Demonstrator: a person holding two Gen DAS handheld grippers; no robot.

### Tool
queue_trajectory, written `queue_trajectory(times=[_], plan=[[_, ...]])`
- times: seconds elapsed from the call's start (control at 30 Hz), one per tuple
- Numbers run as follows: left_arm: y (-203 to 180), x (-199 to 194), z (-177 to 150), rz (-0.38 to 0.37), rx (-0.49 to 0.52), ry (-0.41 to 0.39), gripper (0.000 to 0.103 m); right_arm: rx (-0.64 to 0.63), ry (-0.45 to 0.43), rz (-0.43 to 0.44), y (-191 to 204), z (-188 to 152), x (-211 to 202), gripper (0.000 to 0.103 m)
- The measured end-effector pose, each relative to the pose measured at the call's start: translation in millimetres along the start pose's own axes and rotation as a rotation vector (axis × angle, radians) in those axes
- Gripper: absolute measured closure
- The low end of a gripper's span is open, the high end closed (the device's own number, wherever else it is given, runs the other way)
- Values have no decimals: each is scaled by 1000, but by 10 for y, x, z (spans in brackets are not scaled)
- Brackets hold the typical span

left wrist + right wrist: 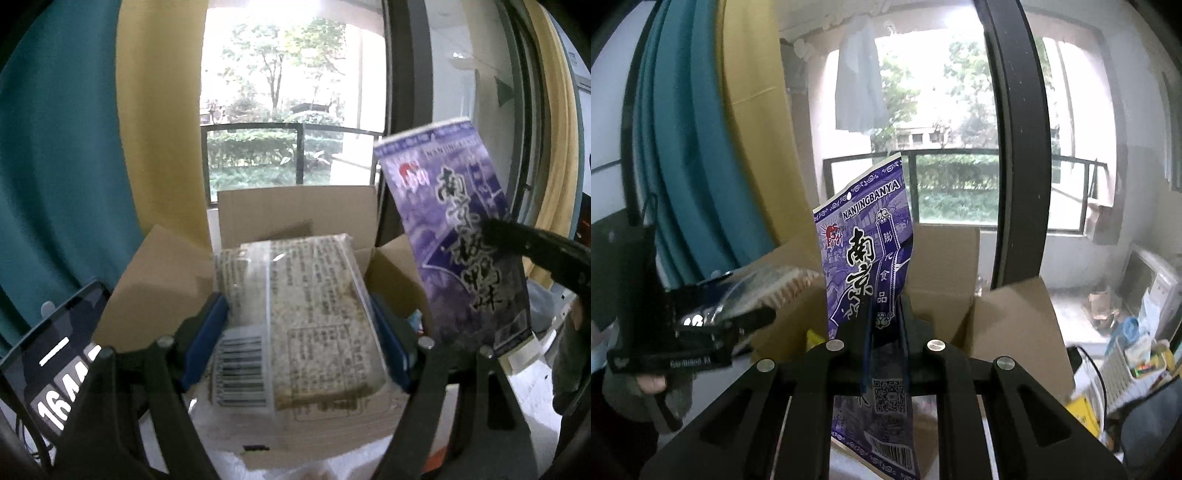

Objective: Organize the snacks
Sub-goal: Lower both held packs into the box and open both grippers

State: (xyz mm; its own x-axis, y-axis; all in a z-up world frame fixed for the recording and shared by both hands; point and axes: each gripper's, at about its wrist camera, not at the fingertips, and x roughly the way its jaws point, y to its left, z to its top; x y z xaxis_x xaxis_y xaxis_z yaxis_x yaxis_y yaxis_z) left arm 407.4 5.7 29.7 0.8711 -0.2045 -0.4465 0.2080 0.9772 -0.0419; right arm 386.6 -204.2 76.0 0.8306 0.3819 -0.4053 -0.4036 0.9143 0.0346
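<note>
Right wrist: right claw (884, 314) pinches purple snack bag (864, 254), long axis upright; left claw (295, 328) clamps clear pack (295, 314).

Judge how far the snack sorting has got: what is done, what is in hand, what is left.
Done: nothing is clearly packed; the open cardboard box hides most of its inside. In hand: the left gripper clamps a clear pack of pale biscuits, and the right gripper pinches a purple snack bag upright, both near the box. Left: lowering both packs in.
</note>
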Motion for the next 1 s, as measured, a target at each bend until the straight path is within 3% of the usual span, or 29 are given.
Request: queue_trajectory(times=[0.27, 0.5, 0.53, 0.6, 1.0], plan=[[118, 317, 58, -11, -26, 14, 26, 54, -7, -19, -70, 46, 439, 89], [191, 586, 84, -10, -65, 74, 21, 102, 99, 5, -128, -49, 926, 88], [220, 584, 75, -11, -70, 77, 17, 95, 137, -6, -129, -78, 1018, 84], [226, 569, 68, -8, -76, 77, 14, 106, 164, -26, -144, -130, 1111, 41], [107, 174, 97, -7, -58, 68, 13, 76, 173, -46, -137, -176, 721, 39]])
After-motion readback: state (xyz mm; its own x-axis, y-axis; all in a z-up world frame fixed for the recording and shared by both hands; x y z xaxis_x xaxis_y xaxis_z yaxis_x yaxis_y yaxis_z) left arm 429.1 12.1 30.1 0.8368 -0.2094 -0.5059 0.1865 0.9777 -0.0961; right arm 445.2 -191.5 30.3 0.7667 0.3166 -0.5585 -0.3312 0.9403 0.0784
